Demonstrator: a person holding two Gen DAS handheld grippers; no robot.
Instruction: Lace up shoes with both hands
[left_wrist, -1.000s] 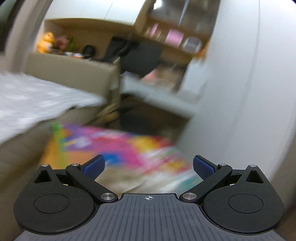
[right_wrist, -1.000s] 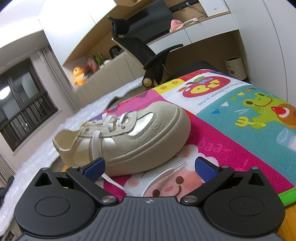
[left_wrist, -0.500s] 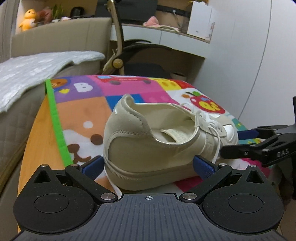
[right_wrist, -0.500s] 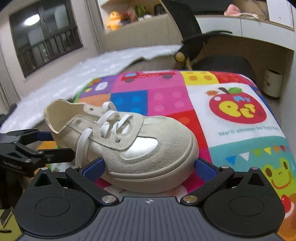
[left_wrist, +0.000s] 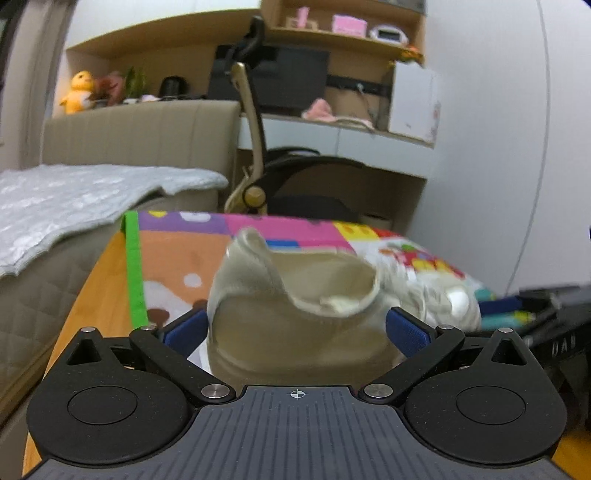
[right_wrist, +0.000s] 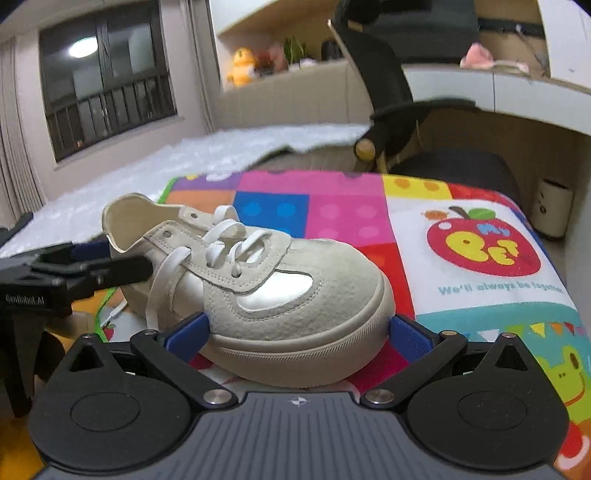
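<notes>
With both grippers spread wide, left gripper (left_wrist: 295, 326) brackets the heel and right gripper (right_wrist: 297, 328) the toe of the shoe (right_wrist: 258, 280) on the play mat (right_wrist: 480, 295). Risk: squeezing shoves the shoe; the loose lace (right_wrist: 162, 280) stays ungrasped.

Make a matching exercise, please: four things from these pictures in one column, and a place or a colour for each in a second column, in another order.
Things:
1. left gripper
2. right gripper
3. shoelace
4. plush duck

Places and colours:
a. white, threaded through the eyelets
b. open around the toe of the sneaker
c. yellow, on the ledge behind the bed
d. open around the heel of the sneaker

Pairs: 1-d, 2-b, 3-a, 4-c
</notes>
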